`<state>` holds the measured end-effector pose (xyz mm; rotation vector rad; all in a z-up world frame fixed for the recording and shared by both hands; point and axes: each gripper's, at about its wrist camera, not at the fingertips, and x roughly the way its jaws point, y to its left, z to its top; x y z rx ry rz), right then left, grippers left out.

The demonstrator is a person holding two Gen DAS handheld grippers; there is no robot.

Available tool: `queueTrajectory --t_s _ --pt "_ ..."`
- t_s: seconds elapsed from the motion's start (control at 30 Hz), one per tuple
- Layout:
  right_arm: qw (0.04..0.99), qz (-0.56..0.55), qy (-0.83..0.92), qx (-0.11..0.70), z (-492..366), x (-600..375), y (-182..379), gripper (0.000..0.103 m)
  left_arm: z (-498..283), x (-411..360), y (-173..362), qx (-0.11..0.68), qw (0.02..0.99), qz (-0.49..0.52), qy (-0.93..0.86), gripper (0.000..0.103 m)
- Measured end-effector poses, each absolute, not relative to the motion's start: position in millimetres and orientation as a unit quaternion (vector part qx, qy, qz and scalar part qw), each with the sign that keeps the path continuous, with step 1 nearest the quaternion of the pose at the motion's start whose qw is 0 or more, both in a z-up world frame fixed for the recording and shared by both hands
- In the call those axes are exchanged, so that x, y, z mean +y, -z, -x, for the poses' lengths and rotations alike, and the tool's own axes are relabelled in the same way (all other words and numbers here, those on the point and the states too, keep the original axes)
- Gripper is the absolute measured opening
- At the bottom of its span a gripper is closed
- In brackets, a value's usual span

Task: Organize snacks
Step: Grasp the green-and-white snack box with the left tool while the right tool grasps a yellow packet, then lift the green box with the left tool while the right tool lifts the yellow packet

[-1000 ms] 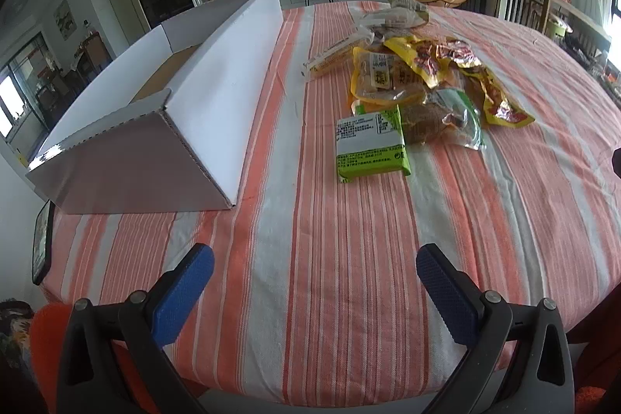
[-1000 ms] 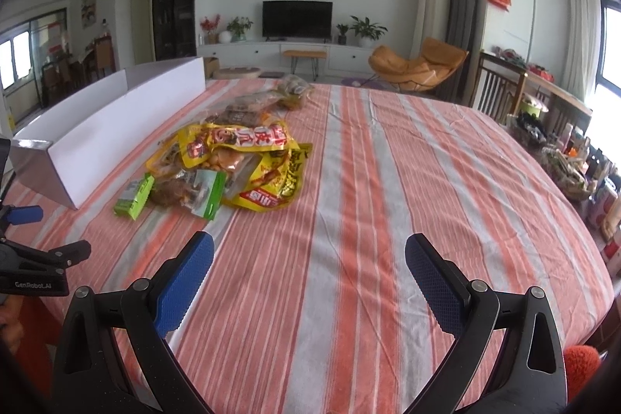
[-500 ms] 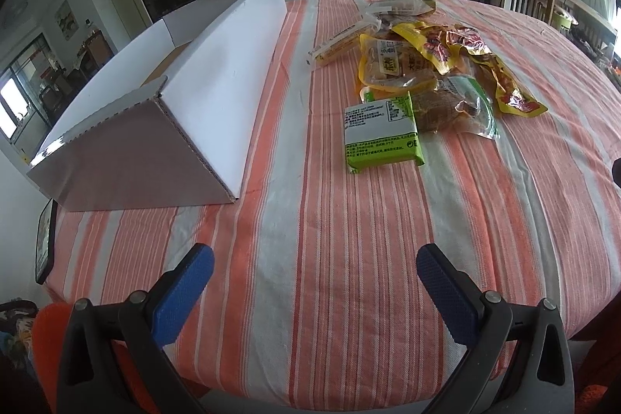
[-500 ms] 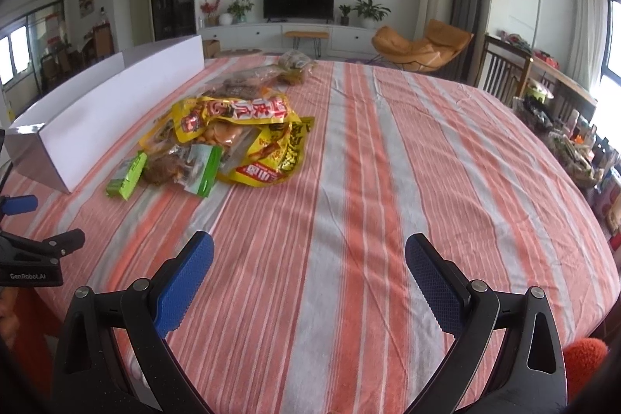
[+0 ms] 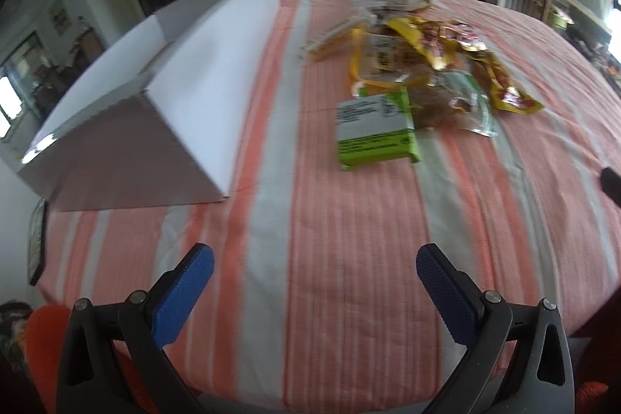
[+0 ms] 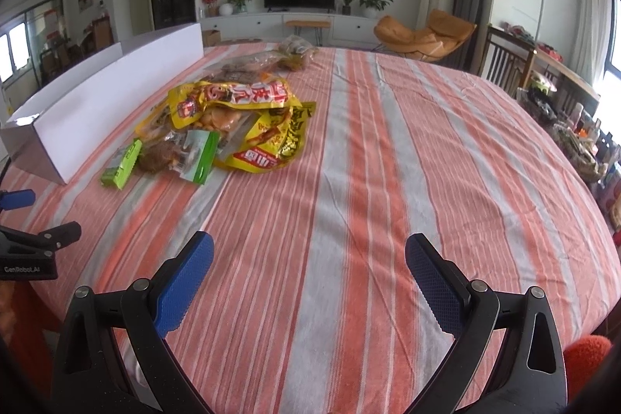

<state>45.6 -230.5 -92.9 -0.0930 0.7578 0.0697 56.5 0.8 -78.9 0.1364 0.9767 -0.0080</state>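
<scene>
A heap of snack packs (image 6: 236,111) lies on the striped tablecloth: yellow bags (image 5: 431,37), clear packs of brown snacks (image 5: 450,103) and a green-and-white packet (image 5: 376,130) nearest me. A long white cardboard box (image 5: 186,64) stands open-topped to the left of the heap; the box (image 6: 97,99) also shows in the right wrist view. My left gripper (image 5: 314,282) hovers open over the near table edge, well short of the green packet. My right gripper (image 6: 308,274) is open too, empty, right of the heap. The left gripper's body (image 6: 27,251) shows at the right view's left edge.
The round table (image 6: 427,161) has an orange, white and grey striped cloth. A dark flat device (image 5: 37,247) lies at its left edge. Wooden chairs (image 6: 504,64) and cluttered shelves stand to the right. A TV, plants and an orange lounge chair are far behind.
Both grippers have moved forward and a bit closer to the table; the green packet and heap appear nearer. Both stay open and empty.
</scene>
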Motion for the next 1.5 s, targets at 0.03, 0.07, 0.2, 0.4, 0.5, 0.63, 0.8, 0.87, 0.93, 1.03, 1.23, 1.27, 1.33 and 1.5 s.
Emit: queueTrajectory --t_s 0.03,0.07,0.2,0.4,0.5,0.63,0.8,0.87,0.93,1.03,1.23,1.27,1.33,1.5 --pt "0.927 0.044 -0.035 0.372 -46.5 -230.6 94.3 0.1 -58.0 -1.2 79.7 0.475 0.878 -0.06 0.024 0.103" --pt "0.926 0.042 -0.036 0.373 -47.1 -230.9 95.8 0.1 -60.0 -3.2 80.0 0.48 0.875 -0.055 0.04 0.103" --pt "0.925 0.037 -0.041 0.376 -47.2 -234.1 98.6 0.1 -75.9 -12.1 68.2 0.475 0.874 -0.045 0.086 0.103" --pt "0.926 0.015 -0.037 0.374 -43.1 -250.0 99.3 0.1 -129.5 -12.1 65.3 0.491 0.864 0.013 0.109 0.099" --pt "0.927 -0.002 -0.035 0.374 -43.0 -258.7 97.2 0.1 -152.7 -12.3 76.2 0.509 0.853 0.033 0.113 0.091" --pt "0.928 -0.026 -0.05 0.368 -52.4 -267.6 86.8 0.1 -161.5 -9.3 85.0 0.512 0.851 0.044 0.108 0.069" --pt "0.909 -0.049 -0.113 0.397 -124.2 -262.5 79.0 0.1 -147.9 -8.9 85.1 0.508 0.852 0.046 0.122 0.049" --pt "0.879 -0.056 -0.13 0.456 -175.1 -250.8 94.0 0.099 -134.1 -6.9 86.0 0.506 0.852 0.038 0.129 0.049" --pt "0.847 -0.07 -0.14 0.507 -212.6 -239.3 112.0 0.075 -118.9 -5.6 86.0 0.504 0.853 0.027 0.131 0.049" --pt "0.837 -0.051 -0.121 0.532 -245.1 -220.8 120.9 0.048 -108.8 -2.4 85.8 0.5 0.856 0.022 0.133 0.049" --pt "0.807 0.012 -0.127 0.577 -256.3 -207.0 114.3 0.043 -108.1 -1.0 86.1 0.491 0.86 0.024 0.137 0.049" --pt "0.801 0.019 -0.124 0.585 -250.3 -212.8 112.6 0.043 -105.9 0.6 85.4 0.489 0.861 0.03 0.14 0.049" --pt "0.792 0.028 -0.107 0.6 -233.1 -231.3 110.2 0.043 -104.4 4.4 85.4 0.485 0.861 0.044 0.144 0.049" --pt "0.791 0.011 -0.083 0.607 -219.6 -255.4 96.9 0.076 -104.6 7.8 81.9 0.481 0.861 0.062 0.151 0.049"
